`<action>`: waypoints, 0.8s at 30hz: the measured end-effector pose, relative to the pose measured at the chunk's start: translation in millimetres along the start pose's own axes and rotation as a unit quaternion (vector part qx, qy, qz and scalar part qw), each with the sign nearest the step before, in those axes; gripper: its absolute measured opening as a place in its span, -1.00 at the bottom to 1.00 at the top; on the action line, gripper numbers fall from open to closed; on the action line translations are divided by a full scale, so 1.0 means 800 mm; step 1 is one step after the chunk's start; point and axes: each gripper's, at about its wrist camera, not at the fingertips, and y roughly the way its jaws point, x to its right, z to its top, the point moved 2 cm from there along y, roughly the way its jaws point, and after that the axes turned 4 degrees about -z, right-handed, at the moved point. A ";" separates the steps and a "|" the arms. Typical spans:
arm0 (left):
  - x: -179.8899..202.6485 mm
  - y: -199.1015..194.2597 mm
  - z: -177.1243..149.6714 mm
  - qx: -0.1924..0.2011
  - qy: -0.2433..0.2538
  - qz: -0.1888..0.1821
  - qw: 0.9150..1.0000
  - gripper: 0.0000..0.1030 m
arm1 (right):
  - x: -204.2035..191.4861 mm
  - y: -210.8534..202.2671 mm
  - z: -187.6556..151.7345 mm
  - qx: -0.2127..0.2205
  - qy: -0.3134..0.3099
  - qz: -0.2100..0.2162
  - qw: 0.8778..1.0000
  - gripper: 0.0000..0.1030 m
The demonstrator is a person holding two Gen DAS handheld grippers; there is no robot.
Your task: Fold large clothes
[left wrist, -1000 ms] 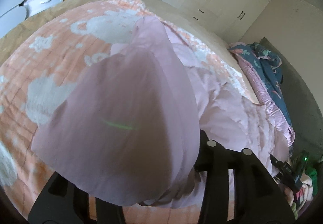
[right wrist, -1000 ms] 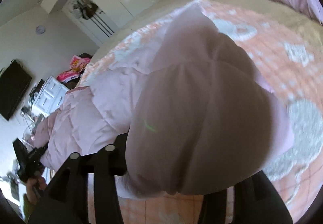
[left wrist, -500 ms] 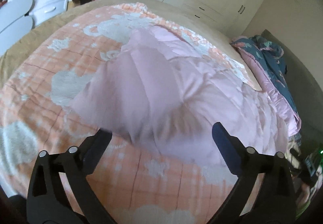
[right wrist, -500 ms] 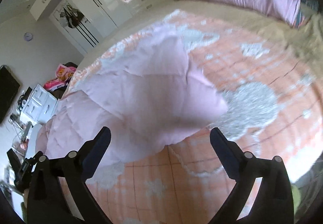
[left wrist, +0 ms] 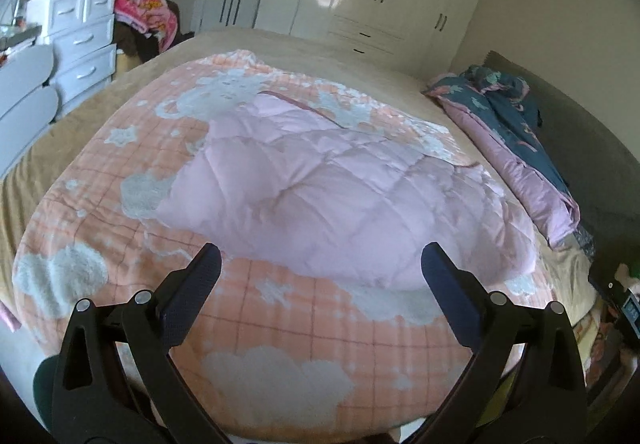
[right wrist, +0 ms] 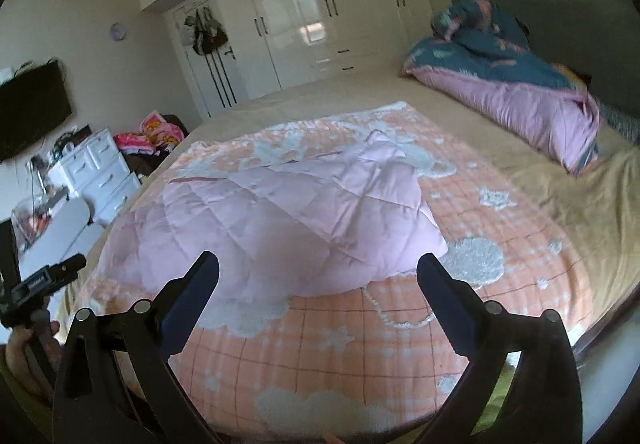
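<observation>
Pink quilted coat (left wrist: 344,196) on blanket (left wrist: 280,324), tools open

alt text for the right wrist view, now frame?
A pale pink quilted coat lies folded over on an orange-pink blanket covering a bed, released by the open right gripper, which hangs above the blanket's near edge. Behind are white wardrobes and a bunched teal-and-pink duvet.

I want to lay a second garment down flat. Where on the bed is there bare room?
Free: the orange blanket strip in front of the pink quilted coat, and the tan sheet between the blanket and the rolled duvet. The blanket's middle is taken by the coat.
</observation>
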 end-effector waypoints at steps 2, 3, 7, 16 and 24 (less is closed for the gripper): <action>0.015 -0.005 -0.008 0.001 0.014 0.000 1.000 0.82 | -0.010 -0.002 -0.007 -0.006 -0.006 0.002 1.000 0.92; 0.018 -0.006 -0.011 0.001 0.018 0.000 1.000 0.82 | -0.017 0.000 -0.011 -0.014 -0.011 0.007 1.000 0.92; 0.041 -0.006 -0.028 -0.006 0.040 -0.014 0.999 0.82 | -0.041 0.004 -0.025 -0.032 -0.029 0.017 0.999 0.92; 0.062 0.003 -0.043 -0.020 0.064 -0.017 0.998 0.82 | -0.069 0.011 -0.036 -0.034 -0.062 0.027 0.997 0.92; 0.060 0.004 -0.042 -0.025 0.056 -0.012 0.998 0.82 | -0.073 0.014 -0.037 -0.037 -0.062 0.032 0.997 0.92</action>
